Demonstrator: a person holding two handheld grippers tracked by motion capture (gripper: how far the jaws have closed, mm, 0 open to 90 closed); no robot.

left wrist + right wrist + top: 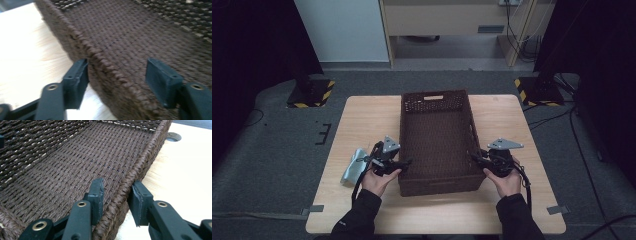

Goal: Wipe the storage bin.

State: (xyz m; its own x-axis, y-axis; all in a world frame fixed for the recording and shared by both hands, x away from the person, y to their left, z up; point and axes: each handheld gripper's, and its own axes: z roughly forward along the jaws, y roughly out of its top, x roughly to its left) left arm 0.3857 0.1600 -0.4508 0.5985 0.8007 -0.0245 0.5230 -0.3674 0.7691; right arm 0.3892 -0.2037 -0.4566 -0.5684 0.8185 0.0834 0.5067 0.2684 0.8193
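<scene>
A dark brown woven basket [435,102] stands empty in the middle of the wooden table [362,120]. My left gripper [399,164] straddles the basket's left wall [82,37] near its front corner. It is open: the outer pad [77,80] lies by the wall's outside and the inner pad [162,82] stands well off inside [120,75]. My right gripper [477,157] straddles the right wall [147,150], one pad [97,195] inside and one [138,202] outside [116,192]. Both pads sit against the braided rim.
A pale, shiny pouch [354,167] lies on the table just left of my left hand. A round hole [173,136] is cut in the tabletop beyond the basket's right side. Black stands with striped bases [312,92] stand on the floor behind the table.
</scene>
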